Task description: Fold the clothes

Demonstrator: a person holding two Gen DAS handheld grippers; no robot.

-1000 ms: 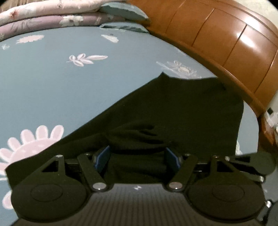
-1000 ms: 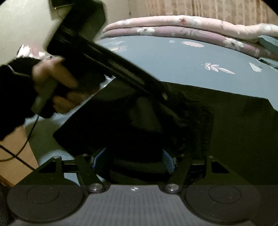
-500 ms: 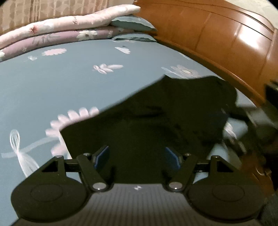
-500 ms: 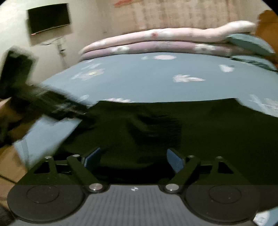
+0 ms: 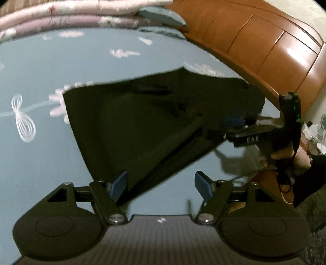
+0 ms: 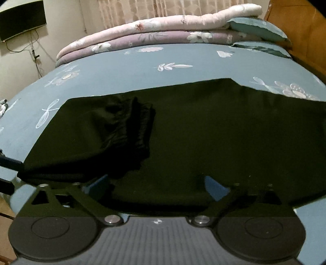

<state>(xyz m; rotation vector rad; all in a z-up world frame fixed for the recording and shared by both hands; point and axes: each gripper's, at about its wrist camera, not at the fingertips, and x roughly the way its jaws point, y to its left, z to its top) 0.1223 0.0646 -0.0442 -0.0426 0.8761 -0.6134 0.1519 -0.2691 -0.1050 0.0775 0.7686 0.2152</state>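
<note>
Lying between both open jaws: black garment [image 6: 203, 130].

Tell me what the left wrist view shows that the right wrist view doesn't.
Only the left wrist view shows the wooden headboard, the right gripper seen from outside and the hand holding it. Only the right wrist view shows the wall screen, the curtain and a bunched fold in the cloth. Both show the black garment, the blue floral bedsheet and the stacked quilts.
</note>
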